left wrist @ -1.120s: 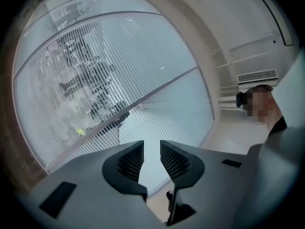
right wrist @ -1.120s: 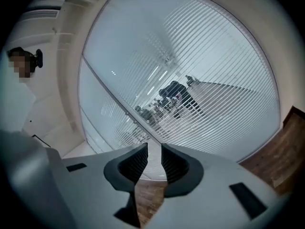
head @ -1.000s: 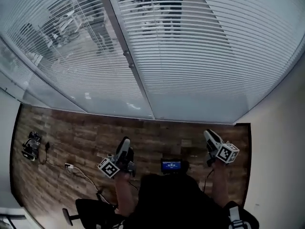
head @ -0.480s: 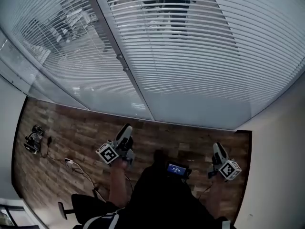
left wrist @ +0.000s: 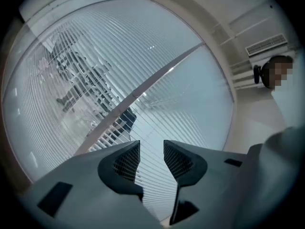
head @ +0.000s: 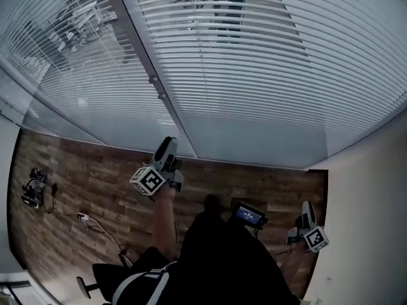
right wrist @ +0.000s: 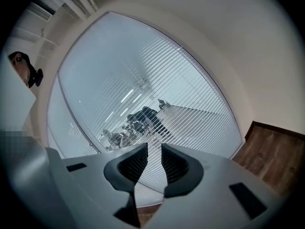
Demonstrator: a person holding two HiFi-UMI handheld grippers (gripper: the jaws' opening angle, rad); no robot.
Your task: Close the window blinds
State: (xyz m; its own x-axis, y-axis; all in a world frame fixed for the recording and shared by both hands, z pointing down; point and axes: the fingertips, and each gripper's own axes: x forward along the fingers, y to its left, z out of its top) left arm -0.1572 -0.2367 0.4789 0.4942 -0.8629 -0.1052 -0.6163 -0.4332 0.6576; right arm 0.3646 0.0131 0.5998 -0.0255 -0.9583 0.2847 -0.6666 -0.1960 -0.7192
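Head view: the left gripper (head: 166, 146) has lifted toward centre frame; jaws narrowly parted, empty; the blinds (head: 254, 62) await closing.

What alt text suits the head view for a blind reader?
Seen from above, a person holds the left gripper up toward white window blinds with open slats. The right gripper hangs low over a wood floor.
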